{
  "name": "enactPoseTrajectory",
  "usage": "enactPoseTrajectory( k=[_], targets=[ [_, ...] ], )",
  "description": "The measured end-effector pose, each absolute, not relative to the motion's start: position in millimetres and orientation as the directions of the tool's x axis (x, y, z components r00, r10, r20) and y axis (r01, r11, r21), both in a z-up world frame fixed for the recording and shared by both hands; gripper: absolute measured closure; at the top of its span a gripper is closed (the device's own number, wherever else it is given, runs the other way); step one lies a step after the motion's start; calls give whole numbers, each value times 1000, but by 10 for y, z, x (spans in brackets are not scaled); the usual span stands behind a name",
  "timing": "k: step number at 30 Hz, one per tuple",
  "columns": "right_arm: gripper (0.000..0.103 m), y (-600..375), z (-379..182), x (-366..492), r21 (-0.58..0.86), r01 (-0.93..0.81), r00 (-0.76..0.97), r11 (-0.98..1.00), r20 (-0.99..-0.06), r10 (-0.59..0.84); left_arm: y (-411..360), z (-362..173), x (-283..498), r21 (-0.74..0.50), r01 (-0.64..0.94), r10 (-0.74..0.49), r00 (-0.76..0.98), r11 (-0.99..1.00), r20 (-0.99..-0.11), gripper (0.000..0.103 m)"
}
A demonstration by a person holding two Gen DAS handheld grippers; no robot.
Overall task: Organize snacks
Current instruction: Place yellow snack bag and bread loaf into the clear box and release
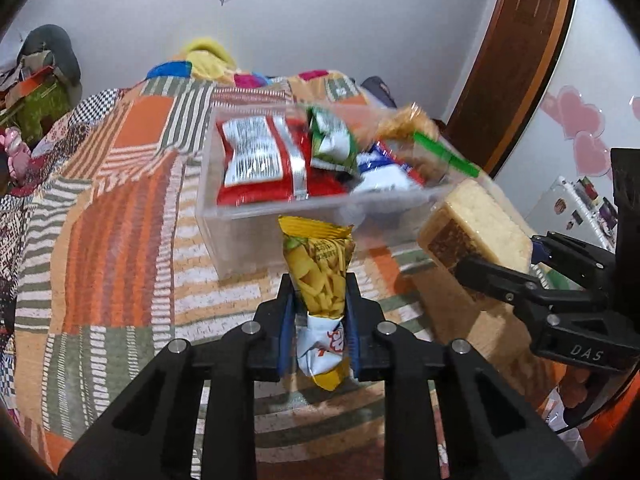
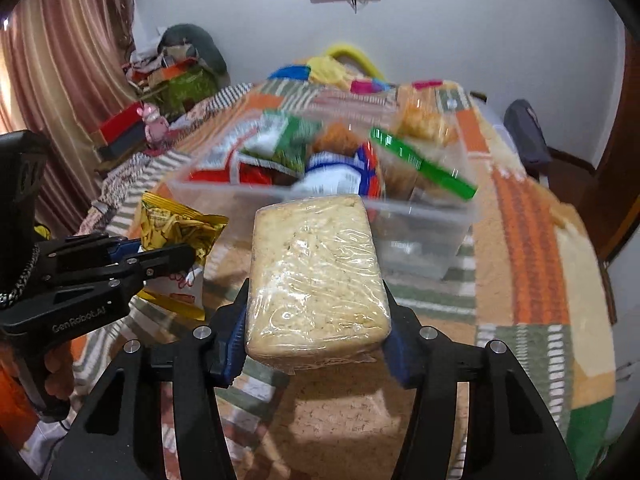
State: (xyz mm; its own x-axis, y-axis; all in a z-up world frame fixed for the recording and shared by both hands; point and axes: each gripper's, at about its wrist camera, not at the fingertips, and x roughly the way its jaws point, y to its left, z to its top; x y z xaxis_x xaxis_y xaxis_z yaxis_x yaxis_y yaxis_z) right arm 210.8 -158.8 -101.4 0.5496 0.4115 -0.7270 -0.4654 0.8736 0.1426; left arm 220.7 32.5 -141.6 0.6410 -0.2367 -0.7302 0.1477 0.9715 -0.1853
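Note:
My left gripper (image 1: pixel 319 292) is shut on a yellow chip bag (image 1: pixel 318 276) and holds it above the bed, just short of a clear plastic box (image 1: pixel 224 236). The box holds a red packet (image 1: pixel 256 160), a green packet (image 1: pixel 332 140), a blue-white packet (image 1: pixel 380 172) and bagged biscuits (image 1: pixel 404 128). My right gripper (image 2: pixel 316 320) is shut on a plastic-wrapped cake block (image 2: pixel 316 272), held in front of the box (image 2: pixel 420 236). The cake (image 1: pixel 472 224) and right gripper (image 1: pixel 516 272) show at the right of the left wrist view. The chip bag (image 2: pixel 176 228) and left gripper (image 2: pixel 160 256) show at the left of the right wrist view.
The box stands on a patchwork blanket (image 1: pixel 120 208) that covers the bed. Clothes and boxes (image 2: pixel 172 76) are piled at the far left, a curtain (image 2: pixel 60 80) hangs behind them. A wooden door frame (image 1: pixel 516 52) and a fridge (image 1: pixel 576 200) stand to the right.

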Motion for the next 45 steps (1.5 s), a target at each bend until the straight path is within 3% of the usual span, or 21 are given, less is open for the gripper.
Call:
enactPoseTrajectory(
  k=[12, 20, 28, 31, 33, 35, 45],
  targets=[
    [51, -1519, -723, 2385, 147, -434, 642, 889, -642, 419, 455, -912, 2519, -199, 135, -234, 722, 971, -651, 81],
    [51, -1380, -775, 2735, 155, -411, 646, 899, -646, 407, 510, -1006, 3052, -221, 85, -214, 711, 972, -670, 81],
    [51, -1241, -923, 2812, 103, -425, 637, 899, -671, 378, 528, -1247, 3325, -163, 55, -154, 705, 985, -693, 80],
    [51, -1231, -911, 2825, 79, -438, 632, 896, -681, 369, 543, -1271, 3317, -159, 44, -144, 705, 986, -695, 74],
    [49, -1243, -876, 2813, 76, -436, 630, 897, -686, 364, 566, -1273, 3306, -163, 31, -138, 698, 986, -703, 58],
    [46, -1277, -818, 2797, 95, -435, 625, 895, -684, 376, 605, -1253, 3258, -170, 20, -135, 703, 985, -698, 50],
    [45, -1465, -403, 2548, 103, -431, 677, 896, -620, 397, 669, -789, 2783, -170, 35, -135, 766, 985, -628, 49]
  ],
)
